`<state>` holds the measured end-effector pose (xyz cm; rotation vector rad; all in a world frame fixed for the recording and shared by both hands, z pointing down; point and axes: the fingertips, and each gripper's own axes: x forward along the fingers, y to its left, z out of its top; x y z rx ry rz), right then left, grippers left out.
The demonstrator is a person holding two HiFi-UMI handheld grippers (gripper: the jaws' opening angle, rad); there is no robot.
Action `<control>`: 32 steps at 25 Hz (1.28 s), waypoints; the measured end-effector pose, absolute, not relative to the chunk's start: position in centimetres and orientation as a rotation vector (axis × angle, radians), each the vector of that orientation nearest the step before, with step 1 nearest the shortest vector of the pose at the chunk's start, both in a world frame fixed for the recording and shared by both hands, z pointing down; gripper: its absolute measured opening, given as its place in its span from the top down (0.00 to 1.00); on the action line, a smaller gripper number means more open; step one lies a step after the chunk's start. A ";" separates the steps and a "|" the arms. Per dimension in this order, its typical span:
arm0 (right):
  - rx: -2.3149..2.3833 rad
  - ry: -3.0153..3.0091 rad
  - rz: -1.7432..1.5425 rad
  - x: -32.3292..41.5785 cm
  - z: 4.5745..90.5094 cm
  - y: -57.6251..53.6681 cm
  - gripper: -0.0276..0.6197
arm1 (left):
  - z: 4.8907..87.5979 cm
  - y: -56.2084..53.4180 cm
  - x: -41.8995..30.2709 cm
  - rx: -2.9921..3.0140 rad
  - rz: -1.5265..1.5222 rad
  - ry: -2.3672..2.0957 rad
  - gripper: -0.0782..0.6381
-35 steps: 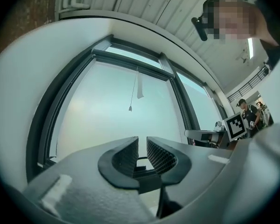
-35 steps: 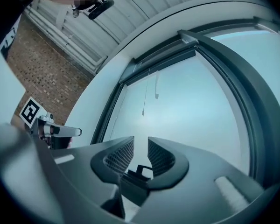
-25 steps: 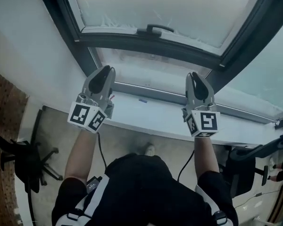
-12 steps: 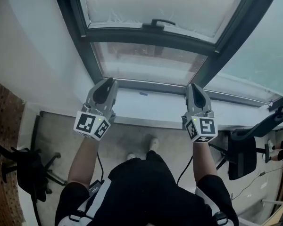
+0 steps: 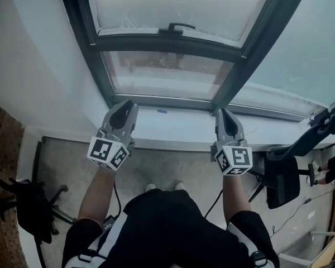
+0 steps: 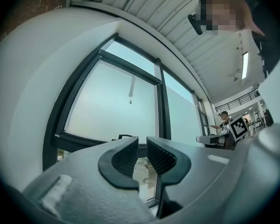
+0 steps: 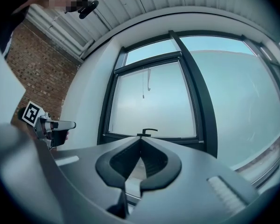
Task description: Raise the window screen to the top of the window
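Note:
The window screen (image 5: 173, 4) is a pale frosted panel in a dark frame. Its bottom bar carries a black handle (image 5: 177, 28), and clear glass (image 5: 167, 74) shows below the bar. My left gripper (image 5: 123, 109) hovers over the white sill (image 5: 173, 124), well short of the handle, its jaws a narrow gap apart with nothing between them. My right gripper (image 5: 221, 116) is level with it to the right, shut and empty. The left gripper view shows the screen (image 6: 112, 106) beyond my jaws (image 6: 142, 146). In the right gripper view the handle (image 7: 148, 132) stands just above my closed tips (image 7: 140, 141).
A pull cord (image 7: 148, 85) hangs in front of the screen. Office chairs stand on the floor at the left (image 5: 28, 202) and right (image 5: 285, 183). A brick wall (image 5: 0, 149) is at the far left. A person (image 6: 222, 120) stands in the background.
Both grippers have drawn back from the glass to above the sill's near edge. The right gripper's jaws look closed now. The handle sits higher in the picture.

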<state>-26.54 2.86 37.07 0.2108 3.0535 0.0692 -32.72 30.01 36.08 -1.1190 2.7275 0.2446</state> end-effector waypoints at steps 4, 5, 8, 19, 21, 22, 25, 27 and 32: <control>0.255 3.075 -0.005 -26.2 38.9 2.1 0.95 | 37.1 29.5 -32.3 -1.086 0.252 2.761 0.81; 0.269 3.078 -0.018 -26.2 39.3 1.9 0.95 | 37.4 29.3 -32.1 -1.084 0.249 2.766 0.81; 0.307 3.068 0.007 -26.7 40.0 1.5 0.95 | 38.0 28.8 -32.3 -1.066 0.257 2.772 0.81; 0.366 3.077 0.002 -29.0 41.6 0.3 0.95 | 38.5 26.6 -33.7 -1.045 0.272 2.774 0.81; 0.373 3.071 0.000 -29.5 41.5 0.2 0.95 | 38.6 26.6 -34.2 -1.032 0.270 2.778 0.81; 0.377 3.070 0.000 -29.7 41.5 0.1 0.95 | 38.7 26.6 -34.4 -1.024 0.269 2.783 0.81; 0.385 3.074 -0.006 -30.1 41.7 -0.1 0.95 | 39.1 26.3 -34.8 -1.017 0.284 2.793 0.81; 0.384 3.080 -0.014 -30.2 41.9 -0.3 0.95 | 39.3 25.9 -35.0 -1.025 0.289 2.799 0.81; 0.375 3.087 -0.027 -30.6 42.3 -1.0 0.95 | 39.6 25.0 -35.4 -1.044 0.276 2.813 0.82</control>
